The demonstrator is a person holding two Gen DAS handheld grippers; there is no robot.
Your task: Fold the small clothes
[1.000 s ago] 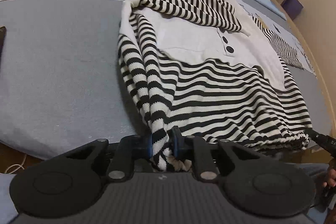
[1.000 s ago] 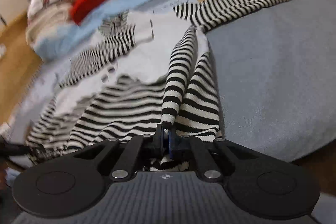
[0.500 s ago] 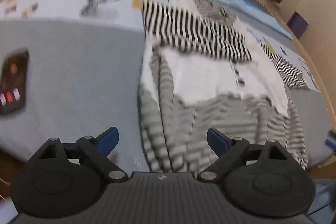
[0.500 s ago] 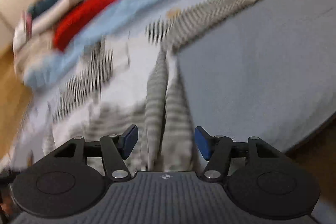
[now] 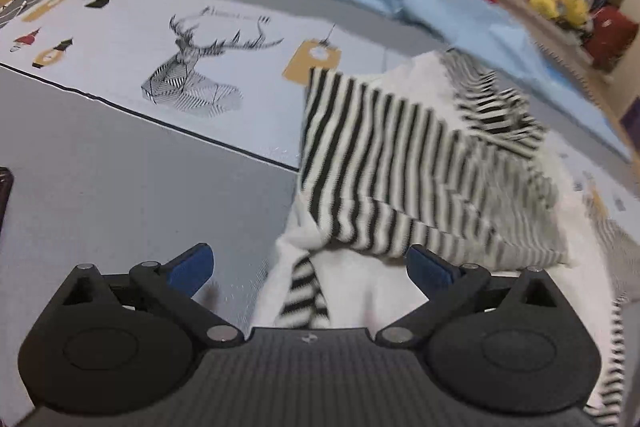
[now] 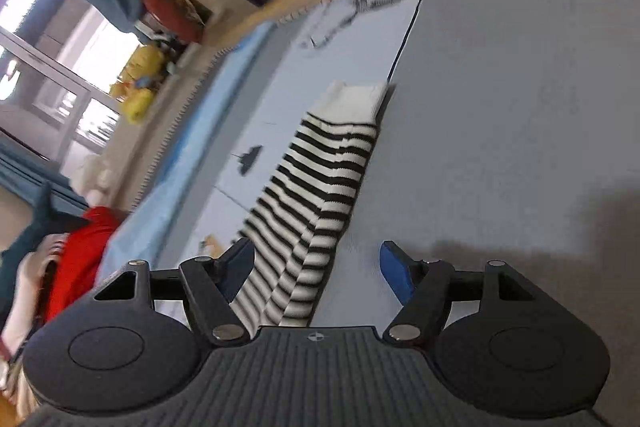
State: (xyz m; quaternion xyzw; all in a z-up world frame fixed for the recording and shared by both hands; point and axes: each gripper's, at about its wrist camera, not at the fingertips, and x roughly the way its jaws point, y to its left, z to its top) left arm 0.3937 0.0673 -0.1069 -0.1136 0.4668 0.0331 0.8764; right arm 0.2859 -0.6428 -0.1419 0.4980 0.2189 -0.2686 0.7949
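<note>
Left wrist view: left tongs [image 5: 310, 269] spread wide, holding nothing, above the striped sweater [image 5: 420, 163] lying on the grey play mat [image 5: 120, 187], one sleeve folded across its white front.

Right wrist view: right tongs [image 6: 316, 269] likewise wide open and empty; the outstretched sleeve [image 6: 320, 183] runs between its fingers. Probable step: sleeve fold. Next: close on this sleeve, carry it across the body.

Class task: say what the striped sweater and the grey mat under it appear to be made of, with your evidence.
Striped sweater: apparently soft knitted yarn, matte; ribbed white cuff, limp folds.
Grey mat: probably foam, finely textured matte surface, toothed interlocking edge; uncertain.
</note>
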